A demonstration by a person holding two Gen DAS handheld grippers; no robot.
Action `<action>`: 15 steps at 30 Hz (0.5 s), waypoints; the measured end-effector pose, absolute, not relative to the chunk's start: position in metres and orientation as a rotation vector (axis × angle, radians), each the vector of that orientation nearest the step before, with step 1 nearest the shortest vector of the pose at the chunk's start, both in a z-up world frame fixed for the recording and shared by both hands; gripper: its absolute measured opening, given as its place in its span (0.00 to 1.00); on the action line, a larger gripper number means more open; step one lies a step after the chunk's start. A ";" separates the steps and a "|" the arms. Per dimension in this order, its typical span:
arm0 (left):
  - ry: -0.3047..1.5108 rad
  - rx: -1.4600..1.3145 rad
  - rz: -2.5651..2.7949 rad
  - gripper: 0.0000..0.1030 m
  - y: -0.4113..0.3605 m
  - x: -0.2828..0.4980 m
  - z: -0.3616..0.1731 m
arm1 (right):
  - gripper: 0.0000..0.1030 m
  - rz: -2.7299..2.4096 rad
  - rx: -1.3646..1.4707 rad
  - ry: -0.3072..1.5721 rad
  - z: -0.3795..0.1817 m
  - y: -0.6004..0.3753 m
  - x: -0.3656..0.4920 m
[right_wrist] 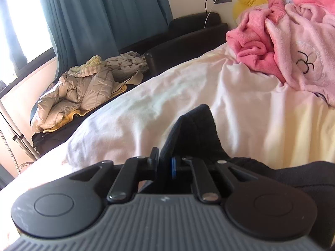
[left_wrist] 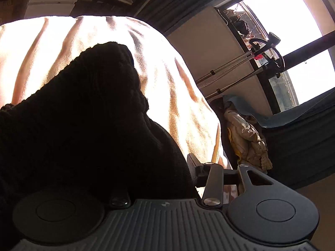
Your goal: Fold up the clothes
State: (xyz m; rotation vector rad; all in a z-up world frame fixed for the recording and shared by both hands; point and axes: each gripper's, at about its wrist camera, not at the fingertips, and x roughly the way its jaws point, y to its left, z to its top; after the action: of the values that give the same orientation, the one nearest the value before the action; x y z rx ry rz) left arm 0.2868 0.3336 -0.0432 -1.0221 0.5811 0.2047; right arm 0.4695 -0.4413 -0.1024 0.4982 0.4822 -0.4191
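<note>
A black knit garment (left_wrist: 83, 115) fills the left half of the left wrist view and lies on a cream bed sheet (left_wrist: 167, 79). My left gripper (left_wrist: 165, 161) has its jaws wide apart. The right finger (left_wrist: 193, 167) is bare beside the cloth's edge, and the left finger is hidden under the garment. In the right wrist view a fold of the black garment (right_wrist: 194, 129) rises between the fingers of my right gripper (right_wrist: 164, 156), which stand a little apart. The sheet (right_wrist: 188, 87) spreads out beyond.
A pile of pink fleece clothes (right_wrist: 282, 41) lies at the far right of the bed. A beige quilted jacket (right_wrist: 83, 87) (left_wrist: 247, 136) lies on a dark seat beside the bed. Behind it are teal curtains (right_wrist: 100, 16), a black armchair (right_wrist: 188, 37) and a bright window (left_wrist: 293, 10).
</note>
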 end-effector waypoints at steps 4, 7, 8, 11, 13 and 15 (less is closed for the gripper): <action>0.471 -1.015 0.039 0.86 0.307 0.237 -0.023 | 0.51 -0.365 0.522 0.422 -0.077 -0.445 0.432; 0.459 -0.994 0.005 0.88 0.283 0.194 -0.022 | 0.52 -0.325 0.540 0.411 -0.055 -0.457 0.396; 0.460 -0.993 0.004 0.88 0.277 0.181 -0.026 | 0.52 -0.317 0.554 0.406 -0.049 -0.463 0.382; 0.488 -1.046 -0.021 0.88 0.260 0.147 -0.048 | 0.54 -0.304 0.618 0.376 -0.038 -0.485 0.333; 0.519 -1.099 -0.033 0.88 0.251 0.128 -0.064 | 0.59 -0.297 0.629 0.385 -0.040 -0.491 0.304; 0.569 -1.166 -0.026 0.88 0.248 0.120 -0.074 | 0.59 -0.287 0.643 0.402 -0.045 -0.497 0.275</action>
State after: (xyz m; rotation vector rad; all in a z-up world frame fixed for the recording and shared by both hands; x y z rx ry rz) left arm 0.1197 0.2484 -0.0740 -1.1662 0.5695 -0.0260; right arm 0.2754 -0.4973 -0.0452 0.6434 0.4018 -0.2875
